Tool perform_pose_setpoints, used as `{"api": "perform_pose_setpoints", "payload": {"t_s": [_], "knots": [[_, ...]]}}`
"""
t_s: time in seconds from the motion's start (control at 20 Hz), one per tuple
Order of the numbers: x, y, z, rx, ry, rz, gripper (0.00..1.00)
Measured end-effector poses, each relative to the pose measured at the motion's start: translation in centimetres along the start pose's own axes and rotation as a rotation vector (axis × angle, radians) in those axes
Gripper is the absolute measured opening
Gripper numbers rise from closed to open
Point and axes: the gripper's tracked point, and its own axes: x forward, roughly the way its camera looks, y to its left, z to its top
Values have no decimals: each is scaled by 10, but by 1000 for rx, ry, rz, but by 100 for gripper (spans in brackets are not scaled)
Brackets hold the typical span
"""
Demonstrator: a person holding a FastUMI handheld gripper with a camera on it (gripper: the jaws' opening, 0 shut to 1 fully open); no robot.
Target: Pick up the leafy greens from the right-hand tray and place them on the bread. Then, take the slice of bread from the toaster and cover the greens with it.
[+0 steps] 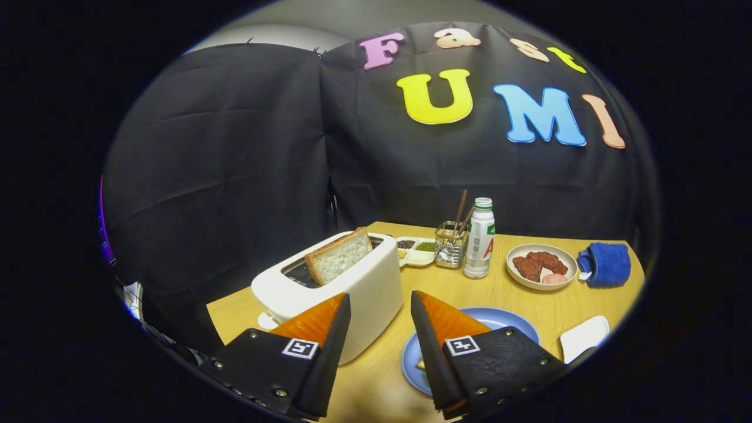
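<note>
Wooden-grain table (505,294). Left: smooth white rounded toaster (352,288), one porous bread slice (339,256) standing tilted in its slot. Gripper (380,308) fingers spread apart, holding nothing, above the table beside the toaster. Round blue plate (505,320) under the right finger. Beyond: wire holder (450,245), white plastic bottle (479,238), cream bowl of meat (541,265), blue plush cloth (605,264), white tray (584,336).

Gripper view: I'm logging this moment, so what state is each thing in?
Tongs: open, holding nothing.
Toaster: bread slice sticking up from its slot, tilted.
Bottle: upright, capped.
Blue plate: partly hidden behind a finger.
Bowl: holds meat pieces.
Blue cloth: bunched up.
</note>
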Motion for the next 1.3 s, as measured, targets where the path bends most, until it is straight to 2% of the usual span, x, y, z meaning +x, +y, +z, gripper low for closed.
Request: {"api": "perform_pose_setpoints", "payload": {"t_s": [0.15,0.3,0.5,0.8,1.0,1.1,1.15,1.2,1.25,1.3], "knots": [[7,28,12,9,-42,9,64],[19,46,22,-41,-70,-3,64],[38,73,18,-69,-66,-18,64],[67,71,15,-70,-57,-121,64],[88,54,13,-90,-38,-251,62],[93,52,14,-93,-41,-277,31],[98,49,11,-89,-47,-272,23],[94,54,11,-65,-50,-277,23],[98,52,12,-76,-50,-260,10],[97,51,13,-84,-50,-245,10]]}}
